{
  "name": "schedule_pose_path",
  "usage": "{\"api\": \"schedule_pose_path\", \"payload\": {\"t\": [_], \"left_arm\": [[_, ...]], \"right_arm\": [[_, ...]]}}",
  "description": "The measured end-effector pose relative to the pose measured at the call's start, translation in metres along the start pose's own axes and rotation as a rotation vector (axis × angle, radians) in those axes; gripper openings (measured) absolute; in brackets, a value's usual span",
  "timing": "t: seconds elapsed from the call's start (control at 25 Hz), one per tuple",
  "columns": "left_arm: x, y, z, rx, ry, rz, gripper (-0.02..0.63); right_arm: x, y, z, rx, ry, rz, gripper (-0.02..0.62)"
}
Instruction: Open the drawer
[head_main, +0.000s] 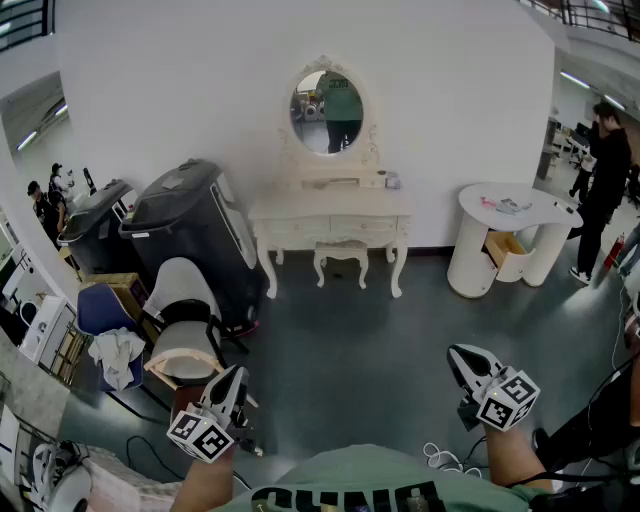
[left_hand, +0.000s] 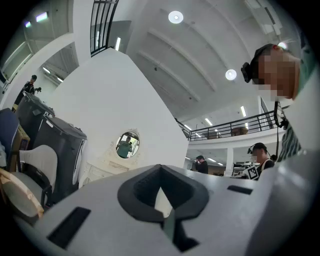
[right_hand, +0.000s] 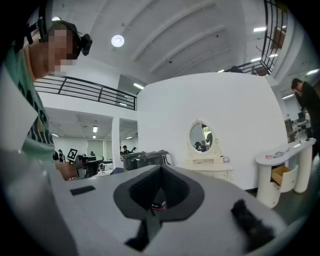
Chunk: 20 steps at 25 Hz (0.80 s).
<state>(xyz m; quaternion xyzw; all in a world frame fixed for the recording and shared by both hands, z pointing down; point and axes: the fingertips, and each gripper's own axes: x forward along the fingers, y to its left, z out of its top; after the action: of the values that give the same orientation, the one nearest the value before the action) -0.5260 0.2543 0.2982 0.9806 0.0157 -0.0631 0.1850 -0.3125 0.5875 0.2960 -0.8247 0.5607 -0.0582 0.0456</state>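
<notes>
A white dressing table (head_main: 330, 213) stands against the far wall under an oval mirror (head_main: 327, 108). Its front drawers (head_main: 363, 231) look pushed in. A small stool (head_main: 341, 251) sits under it. Both grippers are held low in the head view, far from the table. My left gripper (head_main: 233, 376) is at the bottom left, jaws together, nothing held. My right gripper (head_main: 458, 353) is at the bottom right, also shut and empty. The dressing table shows small in the left gripper view (left_hand: 100, 172) and in the right gripper view (right_hand: 210, 172), beyond the closed jaws.
Two black covered bins (head_main: 195, 232) and a white chair (head_main: 185, 320) stand at the left. A white curved side table (head_main: 510, 212) with a wooden box (head_main: 505, 249) pulled out stands at the right, a person (head_main: 603, 180) beside it. Cables (head_main: 440, 460) lie on the dark floor.
</notes>
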Motion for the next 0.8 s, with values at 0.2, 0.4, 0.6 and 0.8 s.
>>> {"api": "schedule_pose_path", "payload": {"t": [0.2, 0.4, 0.6, 0.8], "left_arm": [[-0.002, 0.001, 0.000, -0.001, -0.003, 0.000, 0.000], [-0.001, 0.000, 0.000, -0.002, -0.002, -0.003, 0.000], [0.004, -0.004, -0.001, 0.002, -0.001, -0.008, -0.001], [0.013, -0.009, -0.004, 0.001, 0.003, -0.009, 0.000]], "right_arm": [[0.002, 0.003, 0.000, -0.012, 0.006, 0.003, 0.008], [0.003, 0.002, 0.002, -0.018, 0.008, 0.006, 0.008], [0.002, -0.001, 0.002, -0.025, 0.010, 0.006, 0.008], [0.000, -0.006, 0.008, -0.040, -0.010, 0.010, 0.008]]}}
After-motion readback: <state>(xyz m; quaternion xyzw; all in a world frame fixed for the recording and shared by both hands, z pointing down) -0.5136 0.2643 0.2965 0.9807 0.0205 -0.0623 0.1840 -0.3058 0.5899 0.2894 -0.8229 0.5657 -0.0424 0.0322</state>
